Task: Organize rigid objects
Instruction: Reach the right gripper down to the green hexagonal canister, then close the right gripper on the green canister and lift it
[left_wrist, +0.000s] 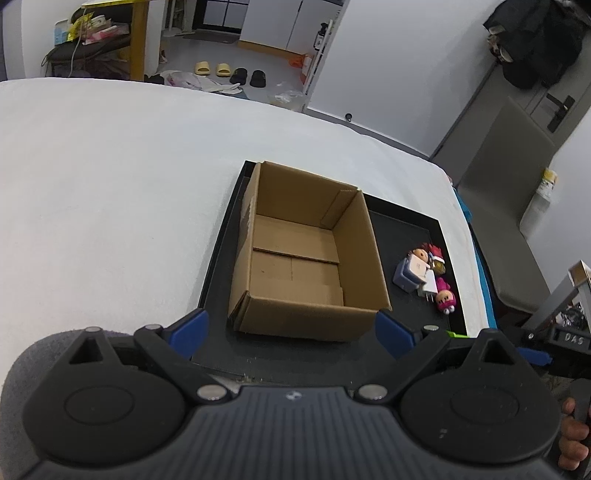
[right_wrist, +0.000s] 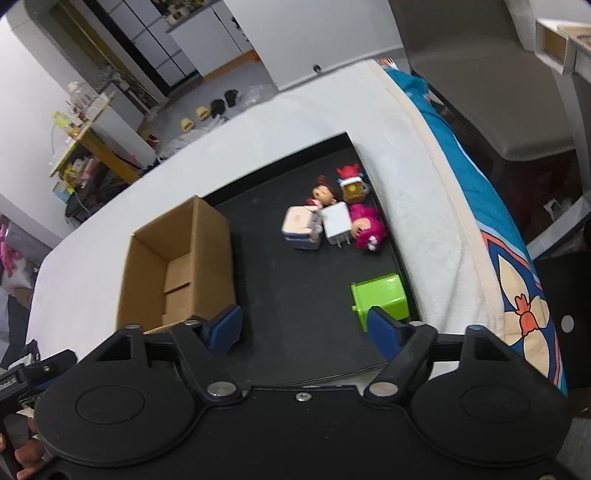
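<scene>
While upright, cardboard box (left_wrist: 303, 258) mouth skyward

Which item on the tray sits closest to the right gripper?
The green block, alone beside the right gripper; the other small items cluster farther up the black tray.

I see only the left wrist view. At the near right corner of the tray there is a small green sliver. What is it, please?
Observer: It is a bright green plastic block. It lies on the black tray, apart from the pink doll and its neighbours.
Operator: Does the right gripper hold it?
Observer: No. The right gripper is open, with nothing between its fingers. Its right finger overlaps the block's near edge in the picture, and I cannot tell whether they touch.
</scene>
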